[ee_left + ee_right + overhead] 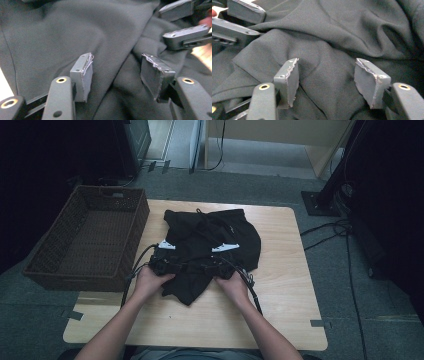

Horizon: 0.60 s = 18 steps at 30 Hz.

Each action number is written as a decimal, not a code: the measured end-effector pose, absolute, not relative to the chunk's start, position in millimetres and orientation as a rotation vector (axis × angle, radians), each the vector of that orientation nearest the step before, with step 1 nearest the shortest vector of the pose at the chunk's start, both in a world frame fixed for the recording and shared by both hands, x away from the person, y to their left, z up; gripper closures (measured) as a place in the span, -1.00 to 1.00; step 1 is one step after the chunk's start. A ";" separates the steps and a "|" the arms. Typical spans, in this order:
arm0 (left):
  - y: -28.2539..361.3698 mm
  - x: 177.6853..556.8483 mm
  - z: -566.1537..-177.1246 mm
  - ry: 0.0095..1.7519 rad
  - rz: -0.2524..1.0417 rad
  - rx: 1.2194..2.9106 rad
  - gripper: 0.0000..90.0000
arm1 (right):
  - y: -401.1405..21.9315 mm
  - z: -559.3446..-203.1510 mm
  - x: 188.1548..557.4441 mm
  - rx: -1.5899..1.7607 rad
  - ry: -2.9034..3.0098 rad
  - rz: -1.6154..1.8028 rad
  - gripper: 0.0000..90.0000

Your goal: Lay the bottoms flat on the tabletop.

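Crumpled black fabric garment (212, 245) lies in a rumpled heap on the light wooden table (280, 290), toward its far middle, with one pointed corner hanging back toward the person. Just left of the table's far corner stands a dark brown woven wicker basket (55, 265), apart from the cloth. Both hands rest at the near edge of the heap. The left gripper (116, 75) points into the folds with its jaws apart; dark cloth bulges up between the grey pads (83, 72), but they do not press on it. The right gripper (327, 80) sits close beside it, likewise spread, a ridge of fabric lying in the gap without being pinched. Each gripper view shows the other tool's grey jaws at its upper corner, just over the cloth.
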<state>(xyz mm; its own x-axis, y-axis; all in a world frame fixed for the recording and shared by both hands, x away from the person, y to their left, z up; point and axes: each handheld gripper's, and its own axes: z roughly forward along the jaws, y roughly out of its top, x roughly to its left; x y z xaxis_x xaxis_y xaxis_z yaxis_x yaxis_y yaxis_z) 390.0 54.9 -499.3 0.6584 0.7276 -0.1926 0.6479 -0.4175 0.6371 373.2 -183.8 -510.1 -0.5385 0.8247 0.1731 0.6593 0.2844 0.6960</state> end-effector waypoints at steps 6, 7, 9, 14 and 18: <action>53.6 386.4 -505.7 1.046 0.290 2.187 0.65 | -188.4 -513.7 364.3 1.364 2.290 1.144 0.36; 53.1 386.2 -505.7 1.039 0.316 2.199 0.75 | -190.4 -513.1 362.9 1.381 2.293 1.151 0.47; 52.8 385.9 -506.3 1.038 0.351 2.205 0.96 | -194.6 -510.9 359.6 1.414 2.304 1.132 0.73; 53.1 387.8 -505.7 1.057 0.339 2.201 0.98 | -213.8 -506.9 344.9 1.455 2.350 1.095 0.90; 57.2 393.7 -506.1 1.091 0.335 2.179 0.98 | -229.7 -504.7 323.4 1.484 2.377 1.085 0.90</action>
